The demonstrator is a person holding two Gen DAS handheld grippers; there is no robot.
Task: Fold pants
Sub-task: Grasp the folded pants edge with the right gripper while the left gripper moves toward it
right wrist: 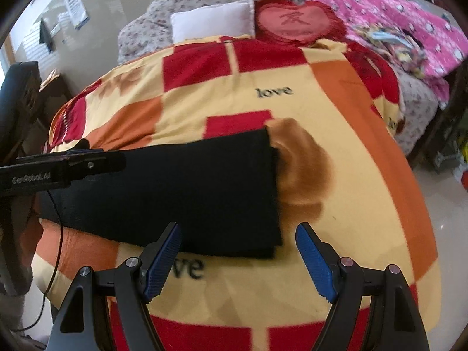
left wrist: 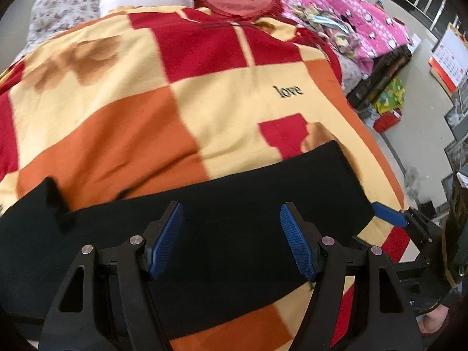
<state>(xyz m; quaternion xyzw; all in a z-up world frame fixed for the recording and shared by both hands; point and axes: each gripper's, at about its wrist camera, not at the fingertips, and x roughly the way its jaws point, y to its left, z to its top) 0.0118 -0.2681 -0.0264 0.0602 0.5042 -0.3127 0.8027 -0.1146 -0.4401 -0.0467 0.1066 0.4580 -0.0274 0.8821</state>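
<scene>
Black pants lie flat as a long band across a checked red, orange and yellow blanket on a bed. My left gripper is open, its blue pads above the middle of the pants. In the right wrist view the pants end in a squared leg end near the centre. My right gripper is open, just in front of the near edge of that end. The left gripper's body shows at the left over the pants. The right gripper's blue fingertip shows by the pants' right end.
A white pillow, a red heart cushion and a pink blanket lie at the head of the bed. Floor with boxes and bags lies off the bed's right side. A cable hangs at the left.
</scene>
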